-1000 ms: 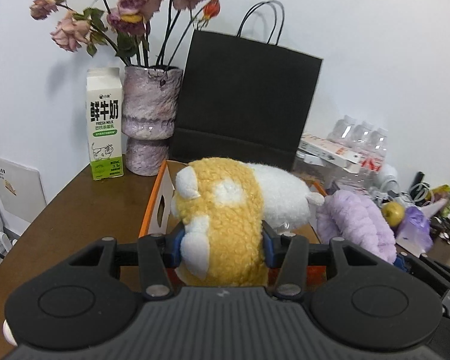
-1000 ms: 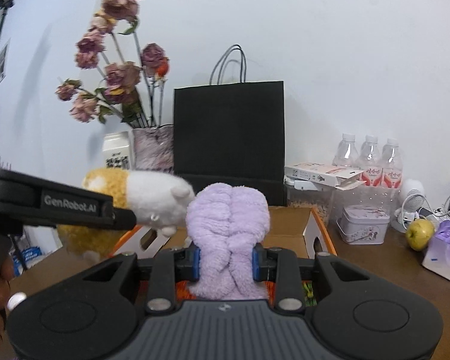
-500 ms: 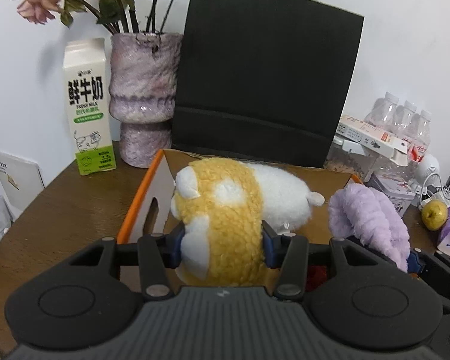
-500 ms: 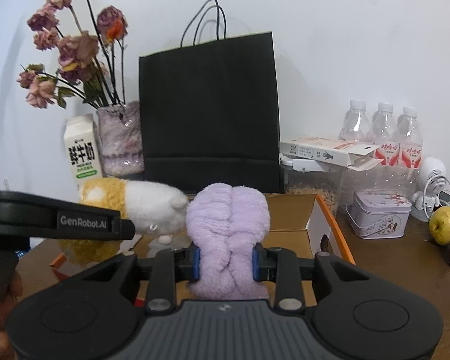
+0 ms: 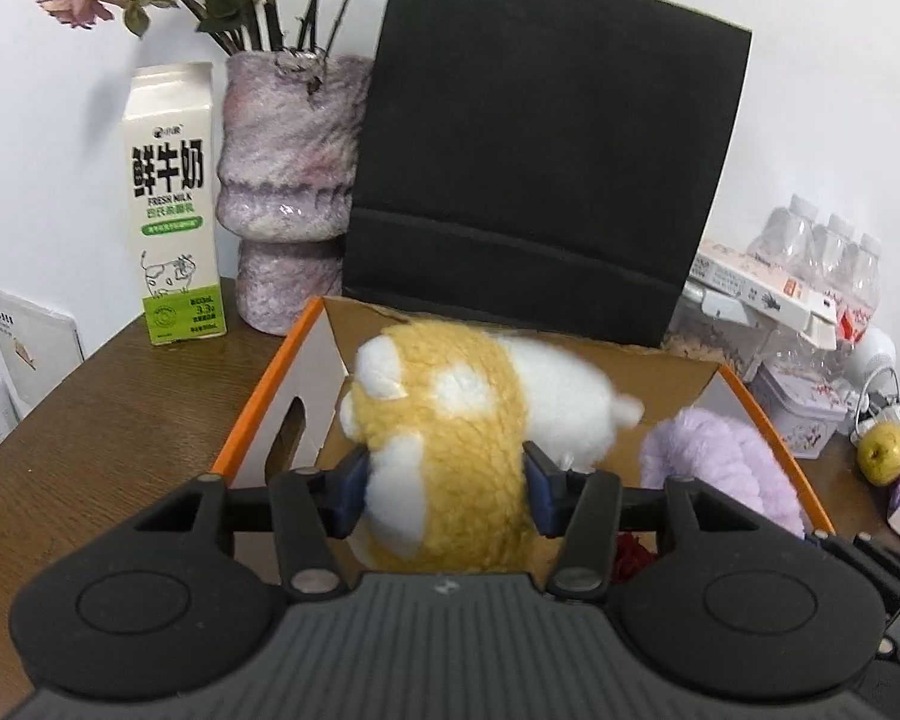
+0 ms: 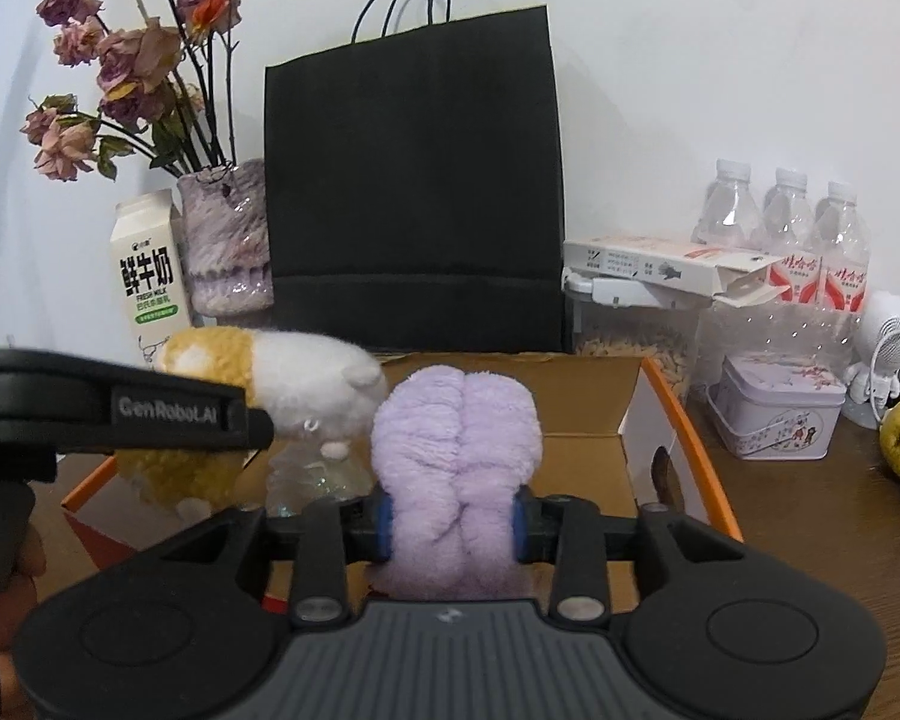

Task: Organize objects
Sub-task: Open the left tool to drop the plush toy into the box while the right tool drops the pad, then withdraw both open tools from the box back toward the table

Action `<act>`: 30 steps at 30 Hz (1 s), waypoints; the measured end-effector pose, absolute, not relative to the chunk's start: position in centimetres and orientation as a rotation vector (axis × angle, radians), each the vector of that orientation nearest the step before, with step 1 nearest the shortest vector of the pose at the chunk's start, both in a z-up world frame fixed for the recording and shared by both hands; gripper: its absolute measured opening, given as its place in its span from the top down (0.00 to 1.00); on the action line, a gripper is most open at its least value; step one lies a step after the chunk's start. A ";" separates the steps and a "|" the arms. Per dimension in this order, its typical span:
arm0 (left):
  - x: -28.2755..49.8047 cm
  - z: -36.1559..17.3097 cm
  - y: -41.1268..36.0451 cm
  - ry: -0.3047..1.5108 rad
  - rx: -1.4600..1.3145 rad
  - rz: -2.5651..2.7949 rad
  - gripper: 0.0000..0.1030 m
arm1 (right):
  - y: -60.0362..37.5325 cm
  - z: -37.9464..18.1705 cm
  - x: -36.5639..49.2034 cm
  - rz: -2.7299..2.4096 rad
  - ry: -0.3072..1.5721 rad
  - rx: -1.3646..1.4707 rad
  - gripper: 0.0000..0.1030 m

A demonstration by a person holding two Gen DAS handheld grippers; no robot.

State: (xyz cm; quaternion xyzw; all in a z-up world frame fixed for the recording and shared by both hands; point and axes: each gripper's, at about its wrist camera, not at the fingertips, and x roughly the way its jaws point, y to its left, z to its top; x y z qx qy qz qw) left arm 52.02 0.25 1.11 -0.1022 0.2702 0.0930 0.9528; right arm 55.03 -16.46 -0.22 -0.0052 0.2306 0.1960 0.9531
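Your left claw hides the underside of the yellow-and-white fleecy plush toy at lower centre, inside the orange-rimmed cardboard box; its jaws are opening, pads touching. Your right claw likewise loosens around the lilac fluffy plush. Both sit lower than a second ago.

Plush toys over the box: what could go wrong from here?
Both jaws are opening. The yellow plush in the left gripper sits near the box left wall and may catch its rim. The purple plush in the right gripper could land on the plastic bottle lying inside.
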 end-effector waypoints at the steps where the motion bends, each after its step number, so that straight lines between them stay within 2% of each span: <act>1: 51.8 1.2 0.3 0.533 -0.205 0.191 0.33 | -16.5 -0.3 55.1 0.397 0.473 -0.007 0.48; 2: 51.5 1.4 0.3 0.515 -0.203 0.194 0.24 | -16.6 -0.3 55.1 0.395 0.475 0.000 0.27; 3: 51.2 1.6 0.3 0.493 -0.198 0.199 0.05 | -16.7 -0.3 55.0 0.396 0.471 0.008 0.15; 4: 50.9 1.8 0.3 0.468 -0.192 0.210 0.00 | -16.8 -0.2 54.9 0.394 0.463 0.014 0.00; 30: 43.4 5.2 0.9 0.389 -0.214 0.174 0.00 | -18.3 3.8 47.2 0.413 0.346 0.008 0.00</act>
